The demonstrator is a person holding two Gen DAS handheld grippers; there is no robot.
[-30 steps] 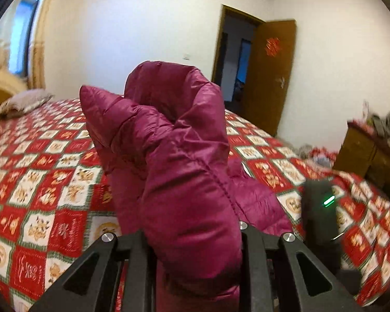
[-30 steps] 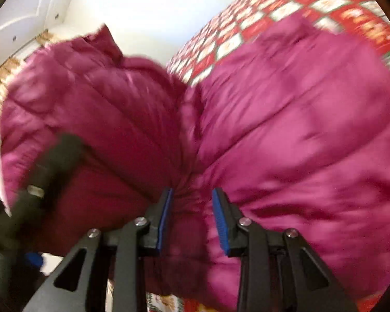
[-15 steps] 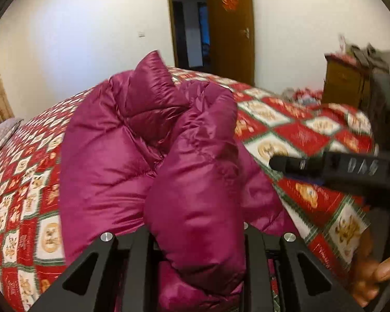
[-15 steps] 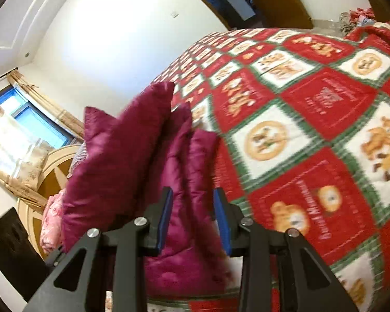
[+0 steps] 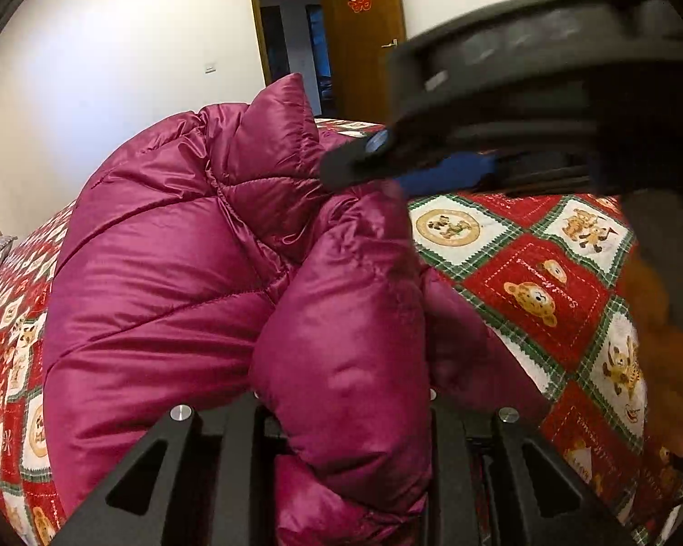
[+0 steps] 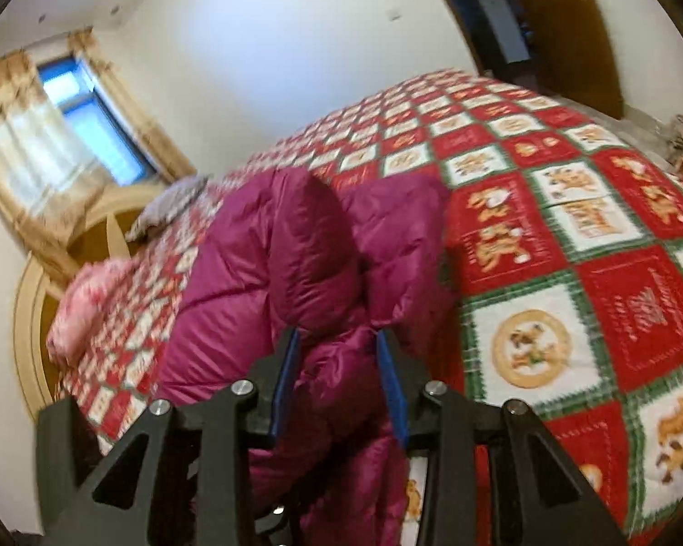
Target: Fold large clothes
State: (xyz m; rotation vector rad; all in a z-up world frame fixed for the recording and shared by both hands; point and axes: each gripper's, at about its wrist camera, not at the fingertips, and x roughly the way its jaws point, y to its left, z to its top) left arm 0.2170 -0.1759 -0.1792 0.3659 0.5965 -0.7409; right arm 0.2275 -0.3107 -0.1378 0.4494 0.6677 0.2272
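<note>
Mid-fold: left claw [image 5: 341,405] clamped on the magenta down jacket [image 5: 168,282], right claw [image 6: 337,386] just easing open around it; next, lay flat onto the bed [image 6: 569,236].

Two fisheye views of a softly lit bedroom, both bent and dark at the corners.

Daylight enters through a blown-out window [image 6: 86,123]; white walls glow evenly. The magenta down jacket [image 5: 168,282] shows a satin sheen with soft shadow in its folds. The right gripper [image 5: 432,168] looms blurred and dark in the left view. In the right view, the patterned bedspread [image 6: 569,236] and curtains smear with motion blur.
</note>
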